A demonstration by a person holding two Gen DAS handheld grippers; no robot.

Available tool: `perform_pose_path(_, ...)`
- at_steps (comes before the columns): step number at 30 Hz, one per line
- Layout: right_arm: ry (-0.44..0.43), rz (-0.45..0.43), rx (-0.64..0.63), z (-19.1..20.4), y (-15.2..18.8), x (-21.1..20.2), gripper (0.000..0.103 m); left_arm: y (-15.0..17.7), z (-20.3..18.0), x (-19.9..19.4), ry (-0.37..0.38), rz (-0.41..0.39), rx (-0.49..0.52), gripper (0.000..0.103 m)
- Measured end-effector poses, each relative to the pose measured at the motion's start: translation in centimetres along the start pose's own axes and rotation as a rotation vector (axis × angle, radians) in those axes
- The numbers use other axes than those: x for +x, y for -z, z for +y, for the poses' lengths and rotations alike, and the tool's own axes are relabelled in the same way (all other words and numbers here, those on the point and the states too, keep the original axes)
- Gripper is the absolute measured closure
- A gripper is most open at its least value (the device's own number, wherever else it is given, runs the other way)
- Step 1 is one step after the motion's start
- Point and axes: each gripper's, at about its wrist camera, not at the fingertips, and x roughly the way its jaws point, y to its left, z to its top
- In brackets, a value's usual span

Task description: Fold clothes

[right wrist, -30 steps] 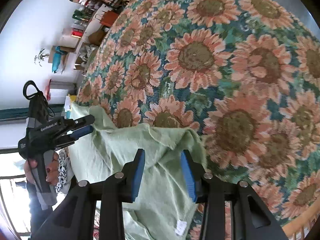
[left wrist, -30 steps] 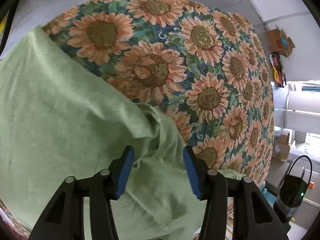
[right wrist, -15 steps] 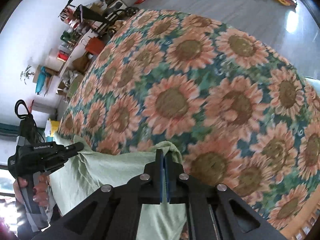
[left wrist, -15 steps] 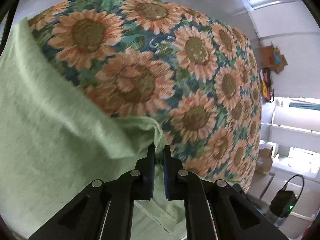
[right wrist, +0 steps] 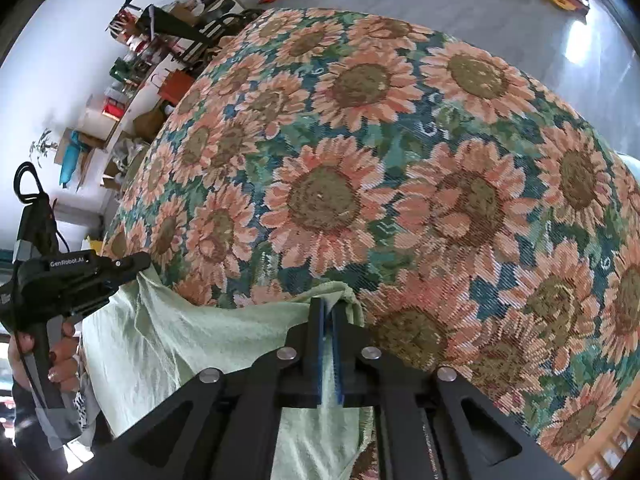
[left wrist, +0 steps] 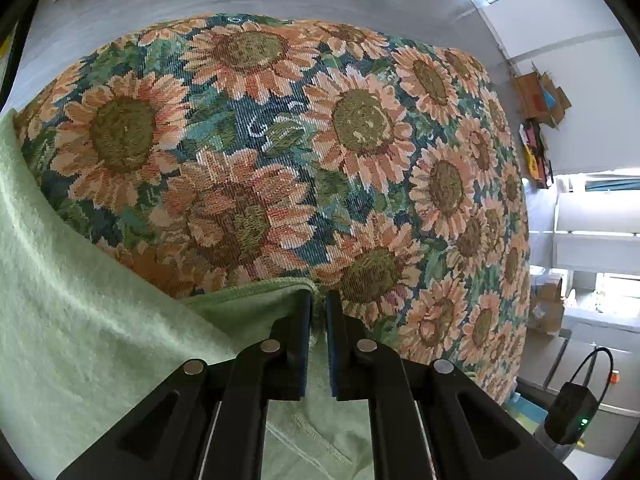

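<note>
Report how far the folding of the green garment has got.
Done: both grippers have just closed on the green garment, the left gripper and the right gripper each pinching an edge, with cloth between the pads. In hand: the pinched edge is held over the sunflower tablecloth, the rest trailing loosely toward the person. Left: no finished fold shows yet; the garment remains to be laid out and folded.

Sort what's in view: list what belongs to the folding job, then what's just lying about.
In the job: green garment; left gripper and right gripper, each shut on it; sunflower tablecloth beneath.

Lying about: cardboard boxes; shelf clutter; black charger.
</note>
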Motion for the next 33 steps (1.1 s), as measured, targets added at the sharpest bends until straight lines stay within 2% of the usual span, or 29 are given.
perform_pose_path(2, 0.0, 0.006, 0.001, 0.1, 0.0, 0.0, 0.09, -0.1, 0.0, -1.2, 0.03, -0.033, -0.007, 0.083)
perform_pose_path(3, -0.001, 0.006, 0.006, 0.0, 0.1, 0.0, 0.087, -0.2, 0.0, -1.8, 0.044, -0.049, -0.01, 0.077)
perform_pose_path(5, -0.016, 0.004, 0.02, 0.1, 0.1, -0.1, 0.072, 0.2, -0.1, -3.6, 0.075, -0.102, -0.012, 0.066)
perform_pose_path(7, -0.034, 0.001, 0.034, 0.0, 0.2, -0.3, 0.067, 1.0, 0.2, -5.4, 0.098, -0.151, -0.006, 0.056)
perform_pose_path(11, -0.06, 0.001, 0.087, -0.8, 0.2, -1.1, 0.048, 2.8, 1.1, -8.0, 0.117, -0.226, -0.029, 0.056)
perform_pose_path(13, -0.078, -0.008, 0.128, -1.6, 0.2, -1.8, 0.042, 4.5, 1.8, -8.4, 0.115, -0.251, -0.051, 0.056)
perform_pose_path(17, -0.115, -0.022, 0.207, -3.7, 0.4, -3.3, 0.044, 8.3, 4.0, -8.4, 0.049, -0.241, -0.096, 0.056)
perform_pose_path(18, -0.115, -0.02, 0.185, -3.8, 0.5, -3.6, 0.048, 9.3, 4.5, -8.0, 0.029, -0.234, -0.108, 0.056)
perform_pose_path(19, -0.119, -0.013, 0.13, -3.4, 0.7, -3.9, 0.065, 10.3, 5.0, -7.7, 0.01, -0.226, -0.121, 0.056)
perform_pose_path(20, -0.123, -0.005, 0.064, -2.7, 0.9, -4.0, 0.074, 11.2, 5.4, -7.3, -0.01, -0.219, -0.133, 0.056)
perform_pose_path(22, -0.127, 0.021, -0.084, -0.9, 1.9, -3.9, 0.082, 13.3, 6.4, -6.3, -0.039, -0.191, -0.154, 0.056)
perform_pose_path(25, -0.054, 0.084, -0.275, 1.9, 3.7, -2.4, 0.085, 16.1, 7.4, -5.3, -0.087, -0.165, -0.176, 0.056)
perform_pose_path(27, 0.044, 0.117, -0.311, 2.2, 4.2, -0.8, 0.085, 17.9, 8.2, -5.6, -0.119, -0.169, -0.194, 0.056)
perform_pose_path(28, 0.087, 0.129, -0.315, 2.1, 4.3, -0.3, 0.091, 18.7, 8.6, -5.8, -0.133, -0.171, -0.2, 0.056)
perform_pose_path(29, 0.104, 0.13, -0.316, 1.9, 4.2, -0.2, 0.093, 19.6, 8.9, -6.1, -0.15, -0.175, -0.207, 0.056)
perform_pose_path(30, 0.126, 0.126, -0.332, 2.1, 4.2, -0.3, 0.091, 20.5, 9.3, -6.4, -0.167, -0.18, -0.214, 0.056)
perform_pose_path(32, 0.235, 0.124, -0.397, 2.8, 4.4, -0.6, 0.066, 22.2, 10.0, -6.9, -0.202, -0.188, -0.223, 0.056)
perform_pose_path(33, 0.283, 0.118, -0.437, 3.3, 4.6, -0.7, 0.065, 22.9, 10.3, -7.1, -0.221, -0.192, -0.223, 0.056)
